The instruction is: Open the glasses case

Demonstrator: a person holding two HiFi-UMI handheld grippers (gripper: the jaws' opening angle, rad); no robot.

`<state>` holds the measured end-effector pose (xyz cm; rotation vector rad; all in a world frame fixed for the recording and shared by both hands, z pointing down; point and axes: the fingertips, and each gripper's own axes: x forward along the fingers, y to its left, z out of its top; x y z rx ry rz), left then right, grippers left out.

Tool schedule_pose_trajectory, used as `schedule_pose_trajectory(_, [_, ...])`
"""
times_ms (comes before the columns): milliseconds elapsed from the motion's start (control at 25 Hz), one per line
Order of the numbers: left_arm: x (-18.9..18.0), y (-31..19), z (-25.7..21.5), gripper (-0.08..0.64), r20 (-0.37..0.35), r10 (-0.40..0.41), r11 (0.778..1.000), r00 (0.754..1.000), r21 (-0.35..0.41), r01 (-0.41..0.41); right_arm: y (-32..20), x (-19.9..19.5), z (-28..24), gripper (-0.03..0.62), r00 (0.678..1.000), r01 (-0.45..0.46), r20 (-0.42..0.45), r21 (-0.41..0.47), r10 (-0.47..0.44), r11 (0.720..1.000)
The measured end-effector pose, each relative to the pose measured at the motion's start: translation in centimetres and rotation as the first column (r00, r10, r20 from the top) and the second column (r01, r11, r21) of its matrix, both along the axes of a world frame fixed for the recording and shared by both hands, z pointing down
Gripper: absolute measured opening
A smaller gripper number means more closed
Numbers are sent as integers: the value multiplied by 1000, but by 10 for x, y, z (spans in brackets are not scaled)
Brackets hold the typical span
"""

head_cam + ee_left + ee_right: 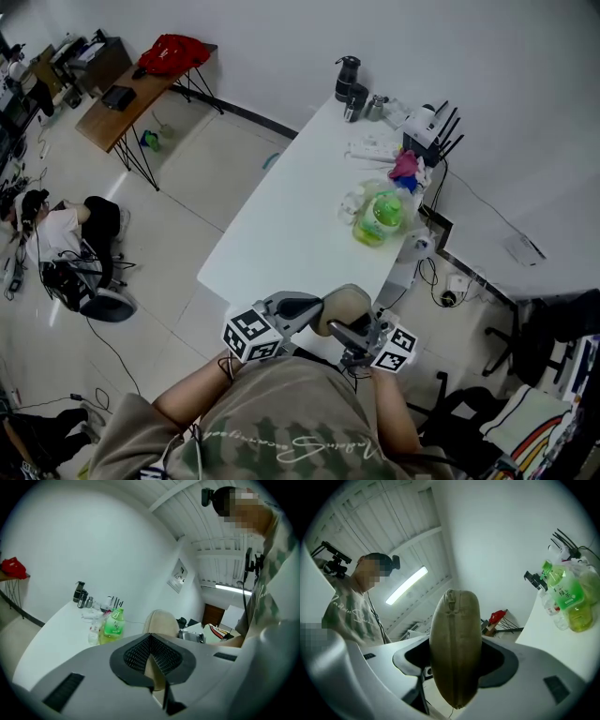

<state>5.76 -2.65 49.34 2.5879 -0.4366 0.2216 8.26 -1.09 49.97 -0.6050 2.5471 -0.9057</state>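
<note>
Off the near end of the table, my right gripper clamps the glasses case upright, and the left gripper, just beside it, pinches what looks like its beige tab.

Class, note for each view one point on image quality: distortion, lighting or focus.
Head view: even light, faint shadows, the white table bright but sharp. Left gripper view: fisheye, black corners, ceiling lines bowed, a mosaic patch top right. Right gripper view: same fisheye, the ceiling lamp glares, the glasses case close yet sharp enough to show its zip.
</note>
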Motion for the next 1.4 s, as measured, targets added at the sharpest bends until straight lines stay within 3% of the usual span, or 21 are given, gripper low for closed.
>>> schedule_pose_trajectory(200, [2, -4, 0, 9, -45, 23, 998, 999, -65, -25, -4, 8, 0, 267, 991, 7, 135, -8, -6, 1000])
schedule_pose_trajectory(360, [-6, -13, 4, 32, -30, 0, 997, 1000, -79, -2, -8, 12, -9, 267, 972, 20, 233, 4, -20, 1000])
schedule_pose_trajectory(520, [-5, -7, 4, 46, 15, 68, 997, 998, -48, -67, -4, 13, -13, 267, 972, 79, 216, 55, -89, 995])
schedule_pose_trajectory(680, [-1, 6, 4, 60, 107, 163, 986, 981, 26, -167, 5, 11, -15, 267, 972, 170, 151, 97, -183, 981])
schedule_pose_trajectory(960, [0, 34, 10, 64, 119, 330, 943, 936, -4, -332, 29, 4, -14, 267, 934, 342, 64, 132, -352, 931])
schedule_pose_trajectory(1160, [1, 41, 9, 152, 81, 350, 937, 933, -34, -348, 43, 7, -19, 267, 909, 393, 87, 152, -408, 907])
schedule_pose_trajectory(1280, [4, 43, 12, 150, 85, 331, 943, 940, -21, -331, 44, 9, -17, 267, 908, 398, 79, 144, -412, 906])
schedule_pose_trajectory(1400, [8, 45, 4, 105, 1, 302, 953, 953, -14, -302, 40, 15, -22, 268, 909, 379, 127, 138, -396, 915])
